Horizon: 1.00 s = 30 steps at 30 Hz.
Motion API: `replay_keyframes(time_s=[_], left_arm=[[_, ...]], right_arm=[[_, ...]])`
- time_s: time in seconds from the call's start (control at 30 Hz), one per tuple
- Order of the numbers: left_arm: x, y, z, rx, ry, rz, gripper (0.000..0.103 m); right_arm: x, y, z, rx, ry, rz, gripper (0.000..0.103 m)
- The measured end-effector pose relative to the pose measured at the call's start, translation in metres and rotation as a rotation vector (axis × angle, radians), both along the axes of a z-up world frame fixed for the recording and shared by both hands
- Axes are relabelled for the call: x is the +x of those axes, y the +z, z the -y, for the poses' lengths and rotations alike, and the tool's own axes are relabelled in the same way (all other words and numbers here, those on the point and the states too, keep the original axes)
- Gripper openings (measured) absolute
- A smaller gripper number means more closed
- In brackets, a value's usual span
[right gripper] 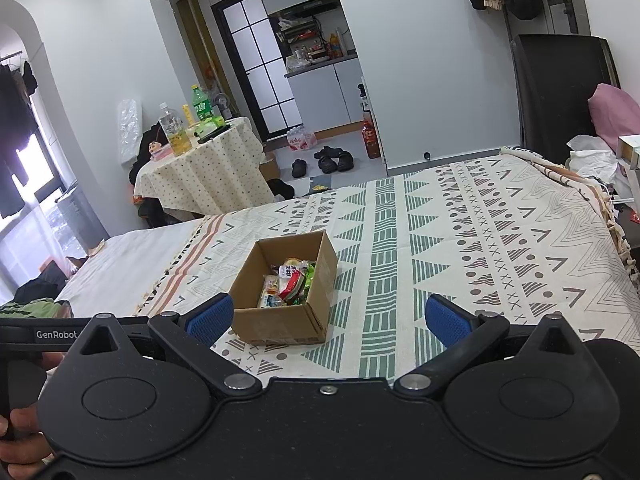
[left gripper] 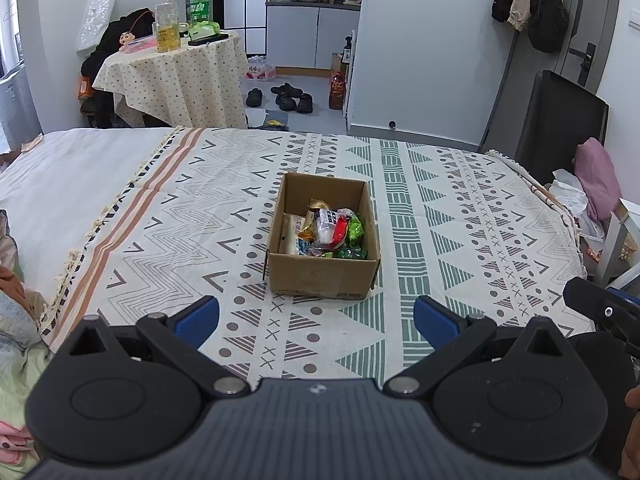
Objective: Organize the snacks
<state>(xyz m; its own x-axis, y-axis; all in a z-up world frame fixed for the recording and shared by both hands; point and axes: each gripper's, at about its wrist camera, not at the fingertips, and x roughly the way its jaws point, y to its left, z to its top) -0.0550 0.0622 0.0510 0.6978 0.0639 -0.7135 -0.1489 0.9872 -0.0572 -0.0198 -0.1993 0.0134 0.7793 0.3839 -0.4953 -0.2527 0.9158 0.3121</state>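
The snacks (left gripper: 328, 232) are sitting heaped in an open cardboard box (left gripper: 320, 276) that is resting on the patterned blanket (left gripper: 440, 208) of the bed, near the middle of the spread and just beyond both tools. They are looking like small sealed packets in crinkly film — light, soft, and likely slippery, with contents that could crush under a hard squeeze — so I would judge the safest hold to be a pinch on a packet's flat sealed edge or its puffed middle, one packet at a time, starting with the red-and-white one (left gripper: 330, 226) lying on top. The green packets (left gripper: 354, 236) are crowding the right side of the box and a pale one (left gripper: 290, 234) is lying along the left wall. The box itself is looking light and fairly stiff, and a wall's upper rim would be the place to grip it. Printing on the wrappers is showing, but it is too small to read. The left tool (left gripper: 316, 320) is hovering wide open and empty over the blanket, and the right tool (right gripper: 329, 318) is likewise gaping wide with nothing between its blue pads (right gripper: 448, 322). "GenRobot" (right gripper: 56, 335) is reading clearly on the other tool's black body at the left edge of the right wrist view. Farther off, a green bottle (left gripper: 199, 6) is standing on a small cloth-covered bench (left gripper: 176, 76) — its label is unreadable.
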Motion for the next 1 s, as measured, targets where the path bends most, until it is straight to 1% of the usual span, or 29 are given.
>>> replay_keyframes(time_s=[1.0], left_arm=[[-0.0004, -0.0006, 0.0004, -0.002, -0.003, -0.007, 0.103]], right_arm=[[0.0004, -0.0012, 0.0013, -0.004, 0.0, 0.0, 0.103]])
